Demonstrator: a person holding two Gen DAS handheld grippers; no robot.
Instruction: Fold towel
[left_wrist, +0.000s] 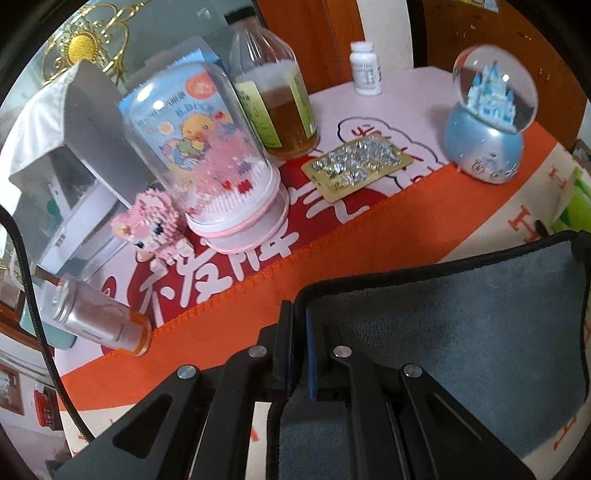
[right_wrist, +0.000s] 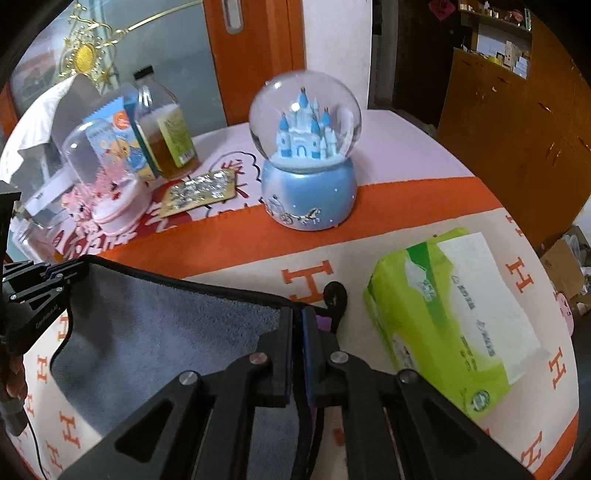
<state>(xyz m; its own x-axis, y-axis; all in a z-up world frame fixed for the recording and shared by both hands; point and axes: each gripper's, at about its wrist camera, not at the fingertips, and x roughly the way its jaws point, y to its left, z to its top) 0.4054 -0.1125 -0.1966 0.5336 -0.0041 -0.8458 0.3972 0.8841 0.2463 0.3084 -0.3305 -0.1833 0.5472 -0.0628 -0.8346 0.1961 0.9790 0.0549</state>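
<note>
A grey towel (left_wrist: 461, 325) with black edging is stretched between my two grippers, lifted above the orange and cream tablecloth (left_wrist: 332, 258). My left gripper (left_wrist: 299, 314) is shut on the towel's left corner. My right gripper (right_wrist: 297, 317) is shut on the towel's (right_wrist: 166, 332) right corner, where a black hanging loop (right_wrist: 334, 295) sticks out. The left gripper also shows in the right wrist view (right_wrist: 70, 275), holding the far corner. The towel's lower part hangs below the fingers, out of sight.
Behind the towel stand a blue castle snow globe (right_wrist: 306, 155), a green tissue pack (right_wrist: 458, 317), a blister pill sheet (left_wrist: 356, 166), a bottle of amber liquid (left_wrist: 277, 99), a glass dome with a pink base (left_wrist: 218, 155), a pink brick figure (left_wrist: 147, 225), a silver jar on its side (left_wrist: 99, 321) and a white pill bottle (left_wrist: 365, 68).
</note>
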